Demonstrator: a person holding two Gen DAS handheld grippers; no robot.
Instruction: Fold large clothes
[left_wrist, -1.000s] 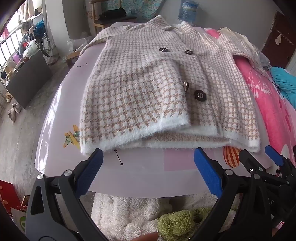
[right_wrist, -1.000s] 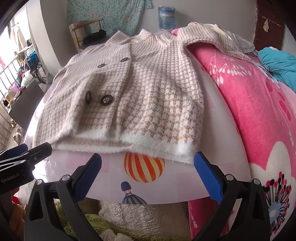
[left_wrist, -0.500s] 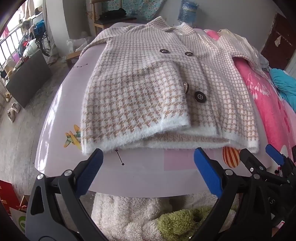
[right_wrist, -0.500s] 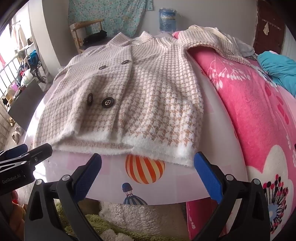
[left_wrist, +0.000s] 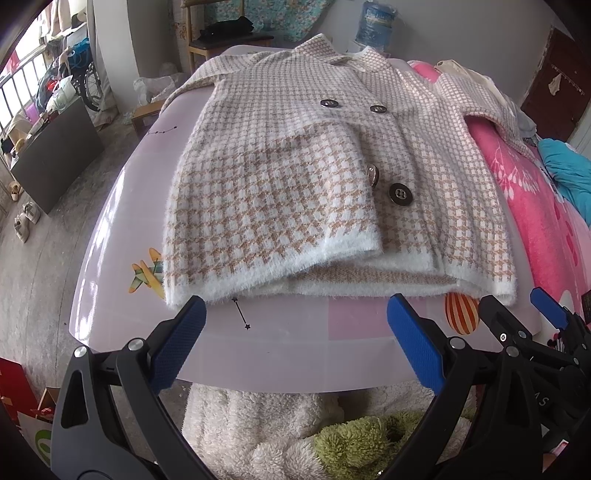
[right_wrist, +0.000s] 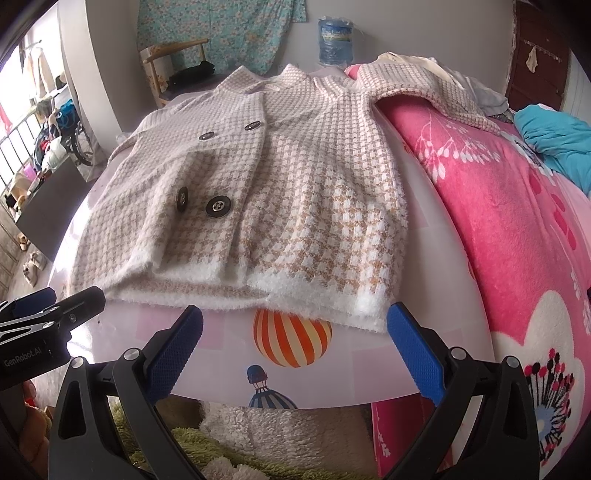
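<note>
A beige and white houndstooth knit coat (left_wrist: 295, 177) with dark buttons lies flat on a pale printed table (left_wrist: 288, 347), front up, white fluffy hem toward me. It also shows in the right wrist view (right_wrist: 303, 192), its right sleeve stretched over the pink blanket (right_wrist: 498, 206). My left gripper (left_wrist: 295, 343) is open and empty just short of the hem's left part. My right gripper (right_wrist: 295, 343) is open and empty just short of the hem's right part. Each gripper shows at the edge of the other's view.
A pink flowered blanket (left_wrist: 532, 206) covers the bed at the right, with a teal cloth (right_wrist: 557, 144) on it. Fluffy white and green fabric (left_wrist: 295, 435) lies below the table's near edge. A chair (right_wrist: 173, 70), a water jug (right_wrist: 335, 40) and clutter stand beyond.
Both grippers have moved slightly closer to the coat's hem and stay open. The coat has not moved.
</note>
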